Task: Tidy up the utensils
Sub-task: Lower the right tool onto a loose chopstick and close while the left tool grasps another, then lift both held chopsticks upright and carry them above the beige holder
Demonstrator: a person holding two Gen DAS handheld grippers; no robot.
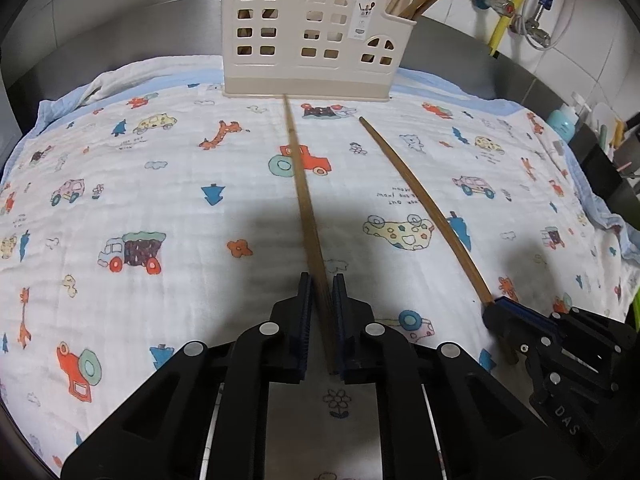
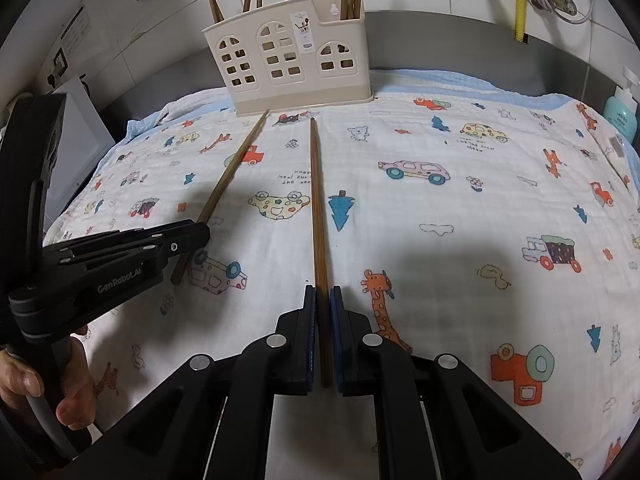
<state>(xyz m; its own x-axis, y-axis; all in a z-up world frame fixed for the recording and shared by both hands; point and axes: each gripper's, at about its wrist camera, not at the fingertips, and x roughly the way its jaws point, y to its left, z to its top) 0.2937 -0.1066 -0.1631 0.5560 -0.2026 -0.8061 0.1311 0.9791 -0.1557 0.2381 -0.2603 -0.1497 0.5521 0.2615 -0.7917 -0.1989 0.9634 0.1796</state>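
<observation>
A cream house-shaped utensil holder (image 1: 308,36) stands at the far edge of the printed cloth, with several wooden chopsticks in it; it also shows in the right wrist view (image 2: 292,60). My left gripper (image 1: 322,280) is shut on a brown chopstick (image 1: 304,196) whose tip reaches the holder's base. My right gripper (image 2: 322,290) is shut on a second brown chopstick (image 2: 317,200) that points toward the holder. Each view shows the other gripper: the right one (image 1: 496,304) with its chopstick (image 1: 416,196), the left one (image 2: 200,228) with its chopstick (image 2: 232,172).
A white cloth (image 1: 180,208) with cartoon cars and giraffes covers the steel counter. Pipes and valves (image 1: 516,12) run along the tiled wall at back right. A teal bottle (image 2: 620,112) and a dark rack (image 1: 608,164) stand at the right edge.
</observation>
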